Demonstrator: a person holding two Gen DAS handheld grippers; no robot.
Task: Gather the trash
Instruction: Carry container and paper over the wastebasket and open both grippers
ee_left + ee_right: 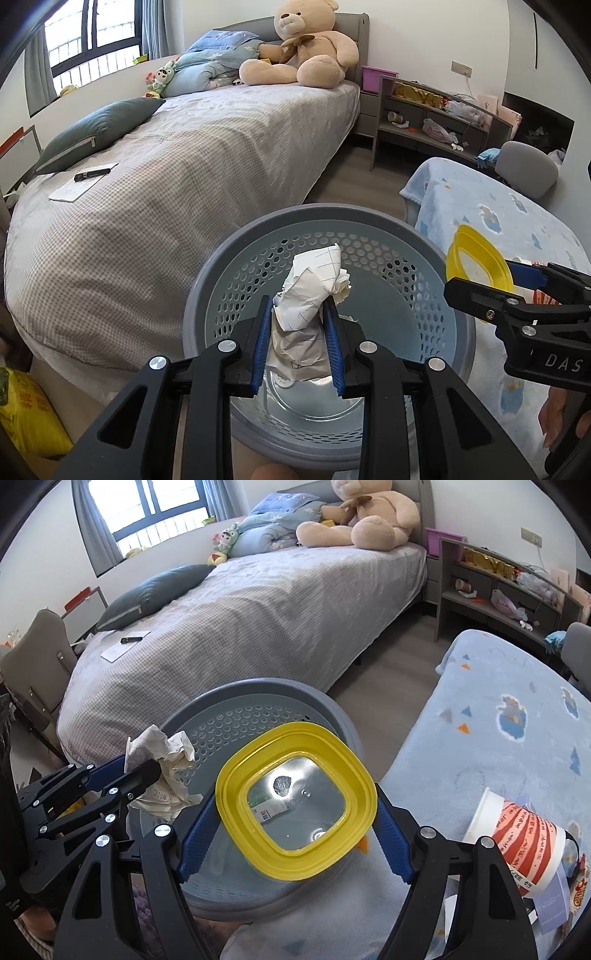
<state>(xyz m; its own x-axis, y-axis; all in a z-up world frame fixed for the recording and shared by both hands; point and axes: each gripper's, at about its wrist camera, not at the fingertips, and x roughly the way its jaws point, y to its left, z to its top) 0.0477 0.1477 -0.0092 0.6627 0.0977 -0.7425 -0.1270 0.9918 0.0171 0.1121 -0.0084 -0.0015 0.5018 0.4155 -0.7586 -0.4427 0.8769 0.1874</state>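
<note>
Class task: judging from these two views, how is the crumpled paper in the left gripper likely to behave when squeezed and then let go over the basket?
The crumpled paper probably squashes easily: it is creased and bulges above the left gripper. It looks light, so it may drop slowly or drift. Released here, it would likely land inside the basket, since it hangs over the opening.

"DAS" in white letters on right gripper (532,291) body; paper cup (517,845) print illegible.
</note>
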